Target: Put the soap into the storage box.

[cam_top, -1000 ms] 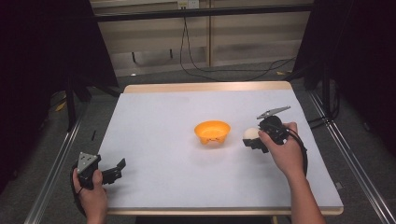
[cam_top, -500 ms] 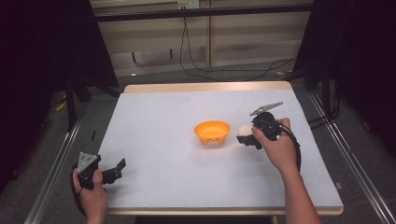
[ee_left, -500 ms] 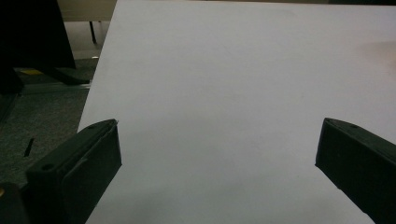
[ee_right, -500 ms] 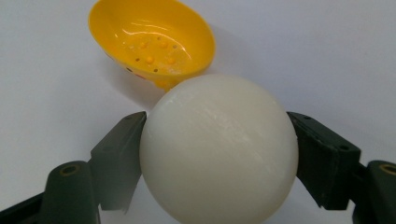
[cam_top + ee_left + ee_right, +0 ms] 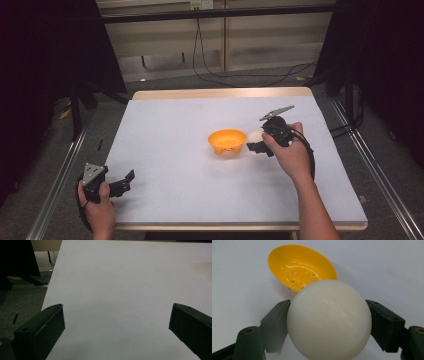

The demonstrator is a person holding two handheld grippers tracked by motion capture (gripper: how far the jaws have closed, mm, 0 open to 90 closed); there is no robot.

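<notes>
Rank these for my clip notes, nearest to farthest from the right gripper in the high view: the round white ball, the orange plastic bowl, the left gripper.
1. Round white ball: clamped in the right gripper.
2. Orange plastic bowl: just left of the ball, mid-table.
3. Left gripper: at the table's near left corner.

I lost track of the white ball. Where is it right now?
The white ball is clamped in the right gripper, right of the table's middle in the high view, just beside the orange bowl.
</notes>
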